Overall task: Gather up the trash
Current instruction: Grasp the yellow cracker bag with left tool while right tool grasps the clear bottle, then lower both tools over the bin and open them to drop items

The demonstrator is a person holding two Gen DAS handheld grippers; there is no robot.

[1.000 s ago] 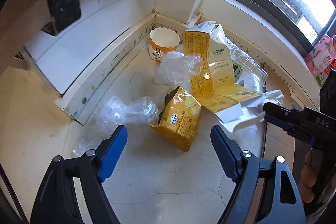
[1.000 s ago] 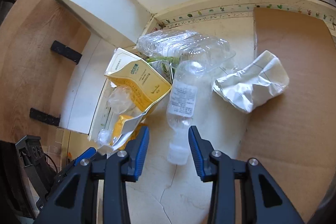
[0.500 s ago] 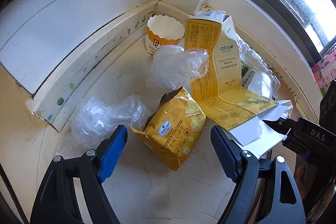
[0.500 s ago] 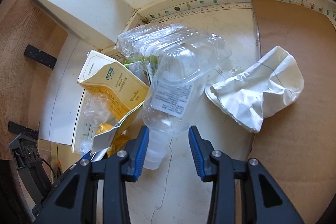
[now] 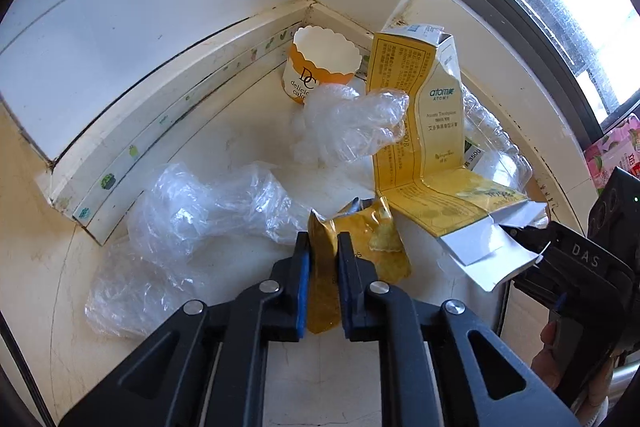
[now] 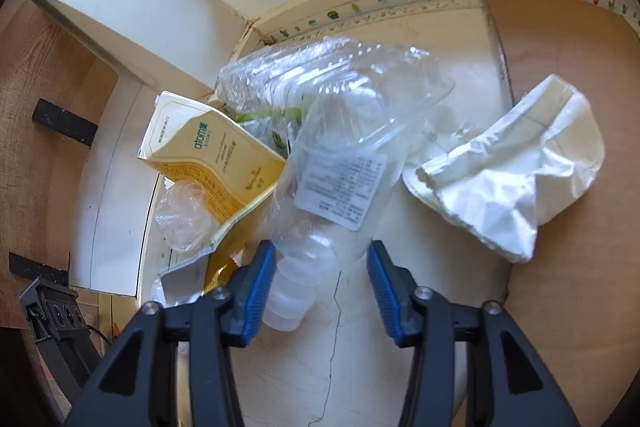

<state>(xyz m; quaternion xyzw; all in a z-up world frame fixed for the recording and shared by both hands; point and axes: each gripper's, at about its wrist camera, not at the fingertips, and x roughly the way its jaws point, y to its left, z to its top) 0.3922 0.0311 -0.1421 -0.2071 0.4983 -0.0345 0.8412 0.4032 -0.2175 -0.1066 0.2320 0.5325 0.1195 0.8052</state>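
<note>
Trash lies in a floor corner under a window. My left gripper (image 5: pixel 323 251) is shut on a yellow cracker bag (image 5: pixel 362 247), pinching its left edge. Beside it lie clear plastic wrap (image 5: pixel 200 203), a crumpled clear bag (image 5: pixel 352 123), a yellow toothpaste carton (image 5: pixel 432 131) and an orange paper cup (image 5: pixel 320 67). My right gripper (image 6: pixel 320 263) is open around the neck end of a clear plastic bottle (image 6: pixel 336 187); its blue pads stand on either side of it. The carton also shows in the right wrist view (image 6: pixel 216 155).
A clear clamshell container (image 6: pixel 320 75) lies behind the bottle. Crumpled white paper (image 6: pixel 516 171) rests at the edge of a brown board (image 6: pixel 580 67). Baseboards (image 5: pixel 168 115) and walls close the corner. The right gripper's body (image 5: pixel 576 263) shows in the left wrist view.
My left gripper moved in and closed on the cracker bag. My right gripper moved forward, so the bottle's neck now lies between its open pads.
</note>
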